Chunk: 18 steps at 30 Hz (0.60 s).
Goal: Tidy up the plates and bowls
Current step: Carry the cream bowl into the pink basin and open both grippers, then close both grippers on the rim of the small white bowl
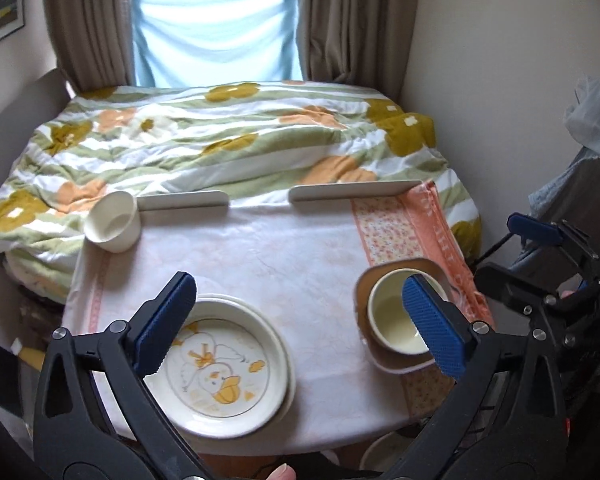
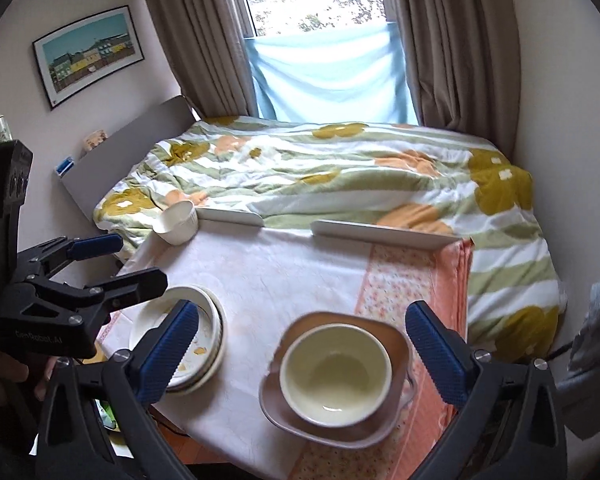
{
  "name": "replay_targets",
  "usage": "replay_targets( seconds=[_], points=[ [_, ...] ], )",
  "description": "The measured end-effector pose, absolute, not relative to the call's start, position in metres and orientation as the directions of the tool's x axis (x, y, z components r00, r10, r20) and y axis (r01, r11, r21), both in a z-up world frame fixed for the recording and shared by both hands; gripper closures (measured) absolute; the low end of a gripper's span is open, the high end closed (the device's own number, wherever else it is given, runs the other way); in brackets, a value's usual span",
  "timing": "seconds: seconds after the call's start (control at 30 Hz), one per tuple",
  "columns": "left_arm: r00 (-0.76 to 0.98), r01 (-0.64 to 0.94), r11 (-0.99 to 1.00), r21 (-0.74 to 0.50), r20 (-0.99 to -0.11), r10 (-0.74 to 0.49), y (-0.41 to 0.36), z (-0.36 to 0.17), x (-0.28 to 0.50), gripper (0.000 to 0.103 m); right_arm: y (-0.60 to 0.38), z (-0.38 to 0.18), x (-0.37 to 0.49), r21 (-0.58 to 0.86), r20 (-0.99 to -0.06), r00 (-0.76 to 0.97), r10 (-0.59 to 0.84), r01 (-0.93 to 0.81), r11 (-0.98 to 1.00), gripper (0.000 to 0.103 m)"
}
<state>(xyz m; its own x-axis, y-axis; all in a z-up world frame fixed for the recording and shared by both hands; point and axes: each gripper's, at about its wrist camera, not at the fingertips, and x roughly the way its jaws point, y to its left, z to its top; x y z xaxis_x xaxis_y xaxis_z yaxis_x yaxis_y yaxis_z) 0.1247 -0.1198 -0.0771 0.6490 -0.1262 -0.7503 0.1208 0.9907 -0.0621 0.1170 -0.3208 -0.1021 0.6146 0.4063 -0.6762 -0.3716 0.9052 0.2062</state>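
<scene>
A cream plate with a duck picture (image 1: 228, 368) lies on top of another plate at the table's near left; it also shows in the right wrist view (image 2: 204, 312). A pale yellow bowl (image 1: 396, 320) sits in a brown square dish (image 1: 364, 284) at the near right; the bowl (image 2: 336, 372) and dish (image 2: 340, 432) also show in the right wrist view. A white cup (image 1: 112, 220) stands at the far left corner. My left gripper (image 1: 300, 324) is open and empty above the near table. My right gripper (image 2: 302, 352) is open and empty around the bowl.
The round table (image 1: 268, 248) has a pale cloth and an orange floral towel (image 1: 396, 224) on its right. Two flat white boards (image 1: 352, 192) stand along its far edge. A bed with a flowered quilt (image 1: 220, 140) lies beyond, with curtains and a window behind.
</scene>
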Motion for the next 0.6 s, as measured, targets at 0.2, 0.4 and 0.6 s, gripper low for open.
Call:
replay_targets(
  seconds=[0.2,0.4,0.6],
  points=[
    [0.714,-0.069,0.985,-0.155,-0.698,-0.060,-0.024,-0.052,0.111,0.000,-0.267,-0.070,0.151,0.149,-0.634,0.610,0.476,-0.508,0.849,0.000],
    [0.719,-0.240,0.936,-0.256,-0.695,-0.006,0.072,-0.058,0.126,0.001,-0.185,-0.052,0.217,0.161,-0.713,0.491,0.501,-0.581,0.798,0.000],
    [0.699,-0.348,0.851,-0.394,-0.714,-0.045,0.154,-0.097,0.171,0.001,-0.089,-0.079,0.300,0.286,-0.758,0.303,0.577,-0.641,0.712,0.000]
  ],
)
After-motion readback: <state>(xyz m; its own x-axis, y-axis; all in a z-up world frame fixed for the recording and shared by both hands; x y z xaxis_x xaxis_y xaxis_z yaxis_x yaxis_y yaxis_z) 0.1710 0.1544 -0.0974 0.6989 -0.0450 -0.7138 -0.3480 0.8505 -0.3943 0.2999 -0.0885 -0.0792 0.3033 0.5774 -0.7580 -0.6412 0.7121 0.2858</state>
